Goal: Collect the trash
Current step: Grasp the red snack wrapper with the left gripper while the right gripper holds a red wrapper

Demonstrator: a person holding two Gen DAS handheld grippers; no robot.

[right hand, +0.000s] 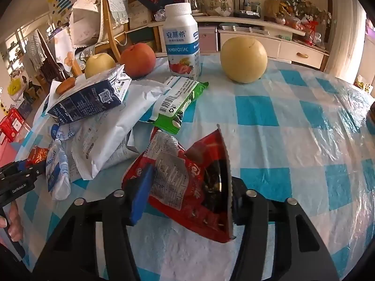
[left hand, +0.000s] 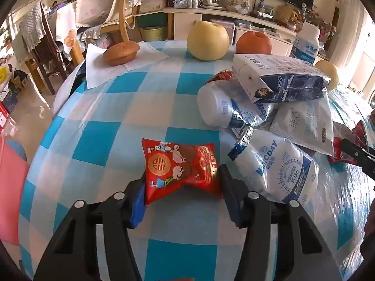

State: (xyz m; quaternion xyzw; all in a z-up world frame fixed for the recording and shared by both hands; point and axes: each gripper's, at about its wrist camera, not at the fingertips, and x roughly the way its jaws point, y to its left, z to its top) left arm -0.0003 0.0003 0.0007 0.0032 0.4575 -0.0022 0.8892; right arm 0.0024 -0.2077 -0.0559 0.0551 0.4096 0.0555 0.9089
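The left gripper stood partly closed around a small red snack packet, its 2 pads pressing the packet's sides on the blue-and-white checked worktop. Just right of it lay a heap of trash: white Magicday wrappers, a flat white pouch and a crushed blue milk carton on top. Beyond the heap stood a pear, an orange fruit and a yogurt bottle, with a muffin on a white napkin to the left.

The right gripper was likewise partly closed, clamping a torn red wrapper lifted at a tilt above the cloth. A green-edged packet lay near it, beside the same heap.
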